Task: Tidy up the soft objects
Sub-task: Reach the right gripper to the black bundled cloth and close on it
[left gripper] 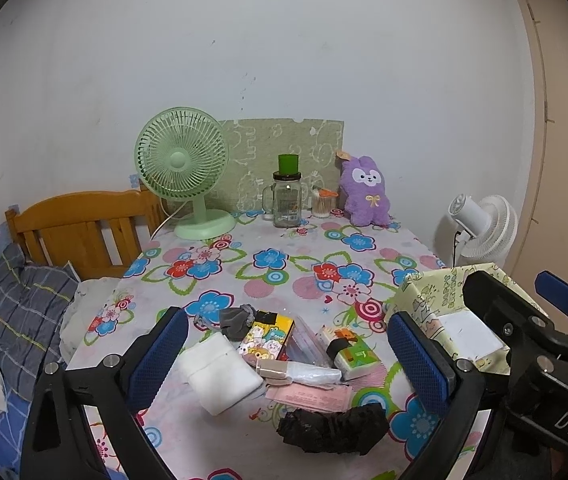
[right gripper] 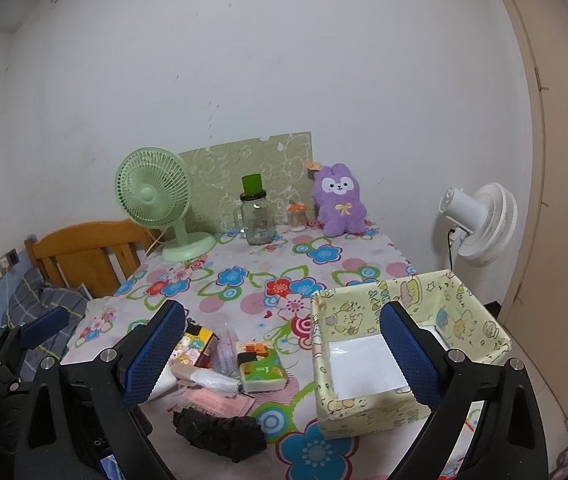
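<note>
Left gripper (left gripper: 290, 354) jaws spread above folded white cloth (left gripper: 220, 372) and crumpled black fabric (left gripper: 332, 428); right gripper (right gripper: 284, 354) jaws spread beside yellow cartoon-print box (right gripper: 368, 416), both empty

Before you, a folded white cloth (left gripper: 220, 372), grey sock (left gripper: 234, 322) and crumpled black fabric (left gripper: 332, 428) lie beside the open yellow box (right gripper: 404, 364).

Green desk fan (left gripper: 182, 168) far ahead of jaws, left, on floral-clothed counter (left gripper: 284, 264); glass jar (left gripper: 287, 199) with green lid straight ahead, beside small swab pot (left gripper: 322, 202); white fan (right gripper: 478, 224) off counter, right; wooden headboard (left gripper: 80, 226), plaid pillow (left gripper: 24, 308) left.
</note>
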A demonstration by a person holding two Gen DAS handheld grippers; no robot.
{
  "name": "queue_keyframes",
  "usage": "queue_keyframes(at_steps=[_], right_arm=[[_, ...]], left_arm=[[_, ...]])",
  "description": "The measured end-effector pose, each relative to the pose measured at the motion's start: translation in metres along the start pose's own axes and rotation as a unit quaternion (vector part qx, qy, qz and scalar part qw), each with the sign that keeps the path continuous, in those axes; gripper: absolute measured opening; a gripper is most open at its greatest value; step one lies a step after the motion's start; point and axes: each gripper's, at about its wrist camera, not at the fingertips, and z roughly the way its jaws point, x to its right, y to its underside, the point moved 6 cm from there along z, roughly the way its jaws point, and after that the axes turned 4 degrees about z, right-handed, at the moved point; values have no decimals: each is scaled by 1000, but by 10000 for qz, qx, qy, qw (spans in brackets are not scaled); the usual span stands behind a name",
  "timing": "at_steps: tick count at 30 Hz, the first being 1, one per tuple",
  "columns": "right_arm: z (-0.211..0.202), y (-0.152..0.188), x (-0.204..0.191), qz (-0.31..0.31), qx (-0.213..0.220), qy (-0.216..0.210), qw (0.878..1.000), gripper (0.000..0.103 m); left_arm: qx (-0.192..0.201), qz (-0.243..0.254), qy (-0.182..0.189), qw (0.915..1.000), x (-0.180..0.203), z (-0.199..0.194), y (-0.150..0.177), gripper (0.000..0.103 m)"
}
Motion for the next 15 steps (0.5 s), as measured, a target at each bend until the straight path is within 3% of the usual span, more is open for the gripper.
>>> queue_keyframes(at_steps=[15], right_arm=[[18, 34, -18, 67, -243, -76, 9997, 97]], left_arm=[[-296, 84, -4, 9995, -18, 15, 30, 98]])
